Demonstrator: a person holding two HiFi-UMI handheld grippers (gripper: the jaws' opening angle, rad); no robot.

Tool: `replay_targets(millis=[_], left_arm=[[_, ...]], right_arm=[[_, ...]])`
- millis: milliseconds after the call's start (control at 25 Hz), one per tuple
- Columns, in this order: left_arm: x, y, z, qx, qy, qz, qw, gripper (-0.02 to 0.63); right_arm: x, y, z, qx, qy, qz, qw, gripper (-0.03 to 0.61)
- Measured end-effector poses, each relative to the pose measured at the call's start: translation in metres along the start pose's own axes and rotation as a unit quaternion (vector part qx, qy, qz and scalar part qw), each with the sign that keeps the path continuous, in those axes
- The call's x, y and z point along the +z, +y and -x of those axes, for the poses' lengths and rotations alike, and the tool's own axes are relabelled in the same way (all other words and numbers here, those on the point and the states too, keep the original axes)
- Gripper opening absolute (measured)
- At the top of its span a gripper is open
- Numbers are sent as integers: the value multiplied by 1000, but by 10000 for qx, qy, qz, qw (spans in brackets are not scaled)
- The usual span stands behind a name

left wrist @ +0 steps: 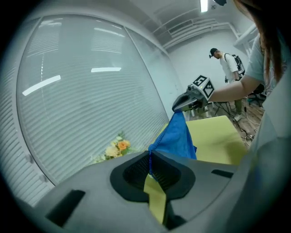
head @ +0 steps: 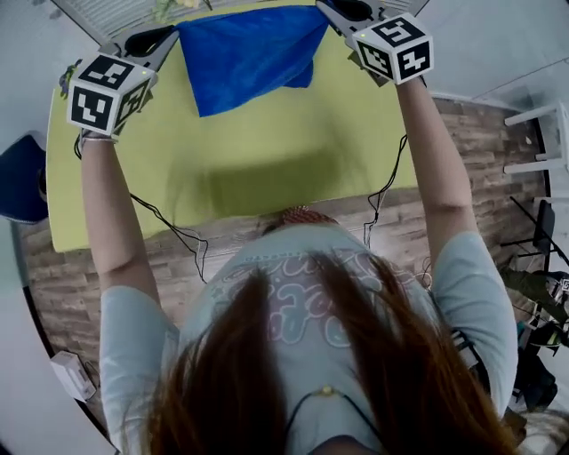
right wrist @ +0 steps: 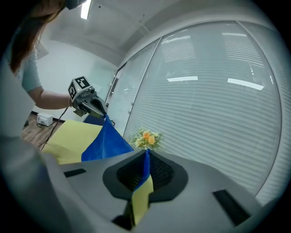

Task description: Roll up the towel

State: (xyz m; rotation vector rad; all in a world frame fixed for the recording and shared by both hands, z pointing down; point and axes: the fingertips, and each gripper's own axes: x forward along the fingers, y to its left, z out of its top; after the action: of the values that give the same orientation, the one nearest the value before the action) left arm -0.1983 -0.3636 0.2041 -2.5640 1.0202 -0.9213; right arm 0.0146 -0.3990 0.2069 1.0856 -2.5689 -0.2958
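Observation:
A blue towel [head: 249, 53] hangs spread between my two grippers above the yellow-green table [head: 267, 169]. My left gripper [head: 171, 37] is shut on the towel's left top corner, and my right gripper [head: 329, 11] is shut on its right top corner. In the left gripper view the towel's edge [left wrist: 177, 136] is pinched in my jaws [left wrist: 150, 164] and runs across to the right gripper [left wrist: 184, 103]. In the right gripper view the cloth [right wrist: 107, 143] stretches from my jaws [right wrist: 145, 160] to the left gripper [right wrist: 96, 109]. The towel's lower part droops toward the tabletop.
A window with white blinds [right wrist: 209, 91] stands behind the table, with a small bunch of flowers [left wrist: 117, 148] at its foot. A dark blue chair [head: 20, 178] is left of the table. A person [left wrist: 229, 63] stands far off. Cables hang over the table's near edge [head: 178, 231].

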Motion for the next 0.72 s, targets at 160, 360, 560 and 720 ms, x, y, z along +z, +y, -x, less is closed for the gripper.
replay_targets(millis=[160,360,560,720], left_arm=[[21,30,6,316,-141,-26,9994,21],[25,10,31,323,-385,-155,9986,21],[-34,-94,41,-465,-59,-60,9989,21],[-96,-185,45,-1364,404,283,9894,21]], right_arm=[[26,-21,-14,-7,-228,236,9995,21],[33,-8,2,97,-544,232,9982,23],[-39,59,47,517,-102,-227,9984,25],[-112,121,80,803,605,-555,9934,32]])
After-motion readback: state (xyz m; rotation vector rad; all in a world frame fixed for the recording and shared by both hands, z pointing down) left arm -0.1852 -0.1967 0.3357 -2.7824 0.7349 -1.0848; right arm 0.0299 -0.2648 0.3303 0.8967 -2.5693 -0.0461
